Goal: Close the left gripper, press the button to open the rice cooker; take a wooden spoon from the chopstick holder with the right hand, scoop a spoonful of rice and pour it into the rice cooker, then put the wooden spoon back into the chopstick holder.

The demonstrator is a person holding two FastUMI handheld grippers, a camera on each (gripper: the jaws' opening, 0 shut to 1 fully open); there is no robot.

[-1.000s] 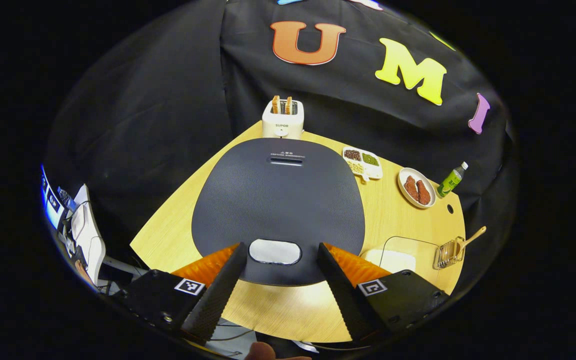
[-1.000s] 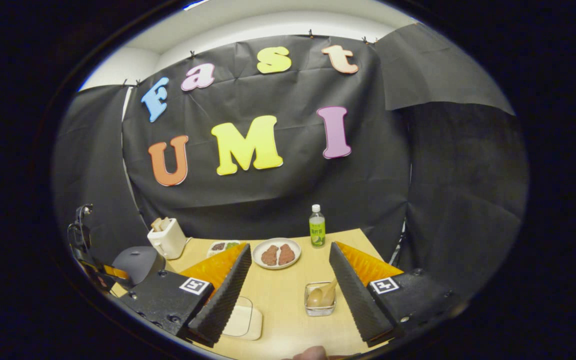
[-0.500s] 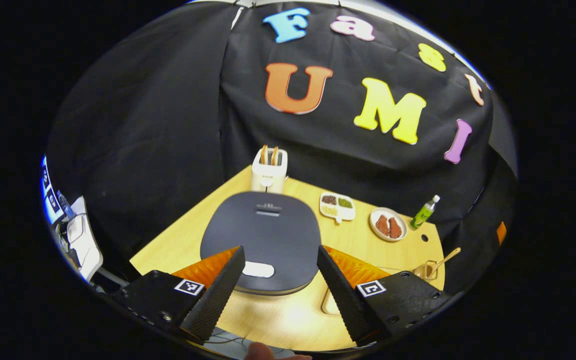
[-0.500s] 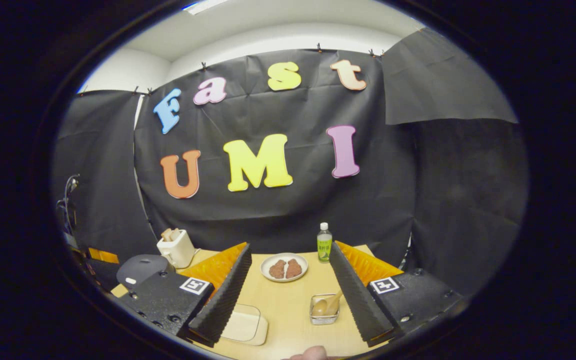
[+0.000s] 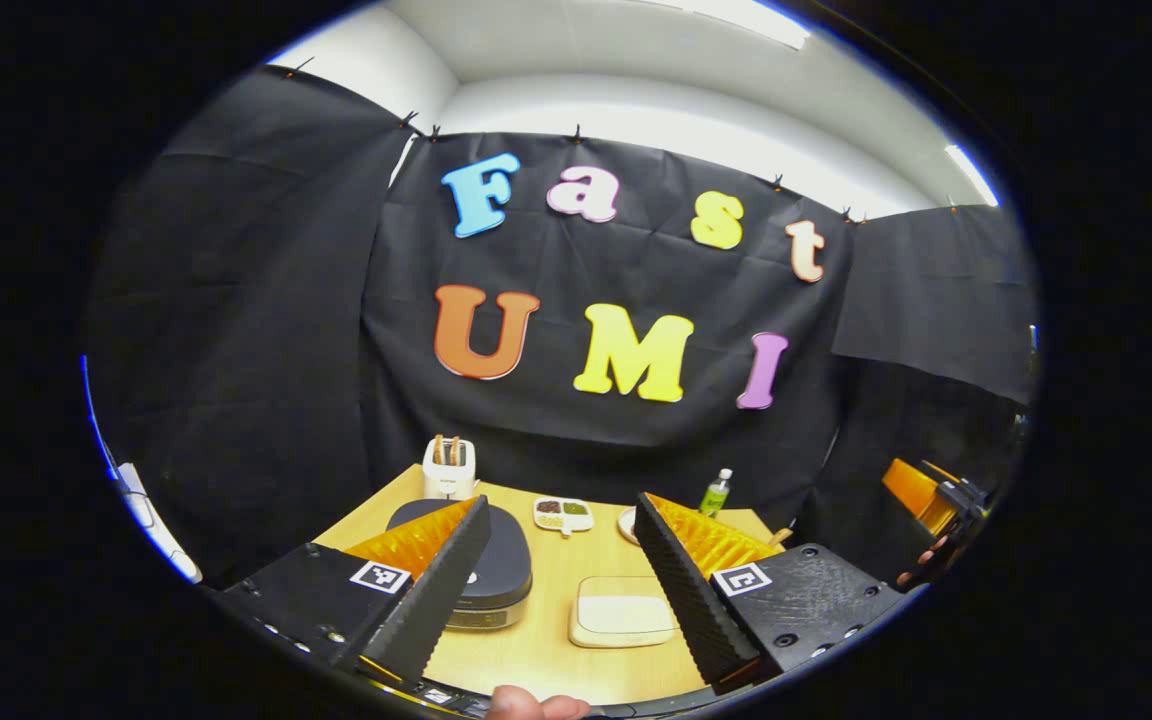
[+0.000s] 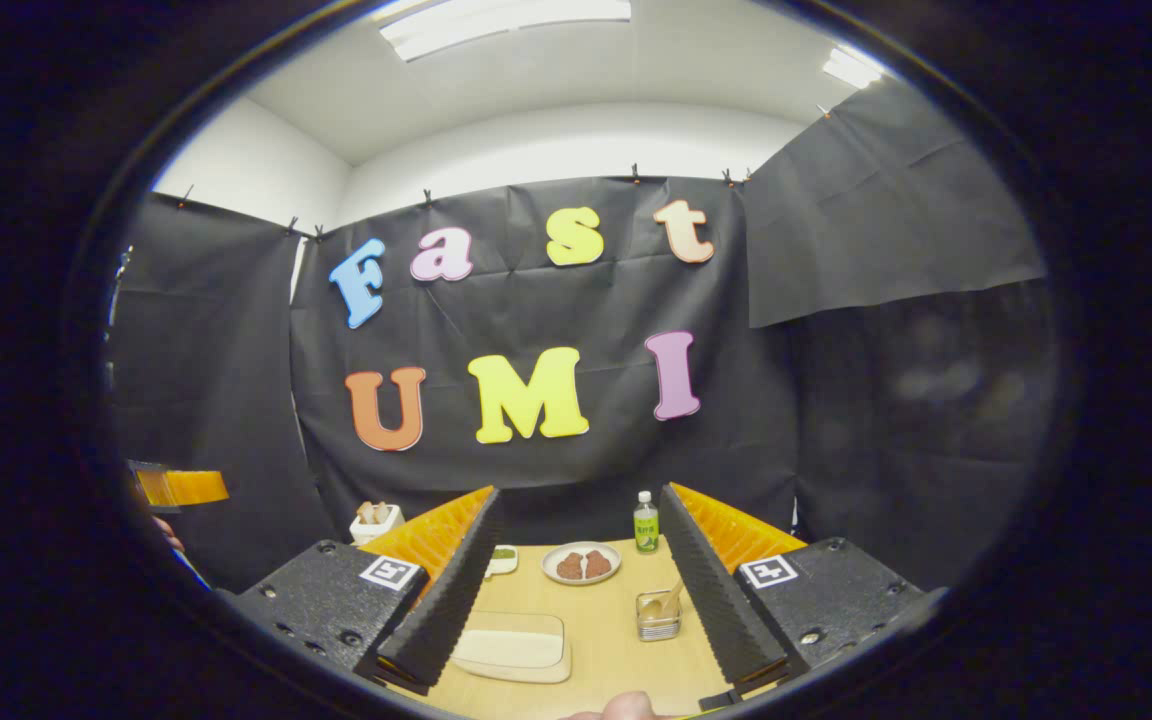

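- The left gripper [image 5: 558, 590] has its jaws spread; the rice cooker [image 5: 496, 570] sits between them, at 11 o'clock.
- The right gripper [image 6: 576, 600] has its jaws spread; the wooden spoon [image 6: 664, 601] stands in the chopstick holder [image 6: 658, 622] at 1 o'clock.

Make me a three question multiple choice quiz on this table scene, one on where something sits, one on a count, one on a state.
1. Where does the wooden spoon sit?
A. in the holder
B. on the plate
C. in the cooker

2. How many brown pieces lie on the plate?
A. one
B. two
C. four

3. How is the rice cooker?
A. lid up
B. lid down
C. tipped over

Answers: 1 A, its bowl rests inside the holder; 2 B, two pieces lie side by side; 3 B, the dark lid lies flat, and both tongs are open and empty.
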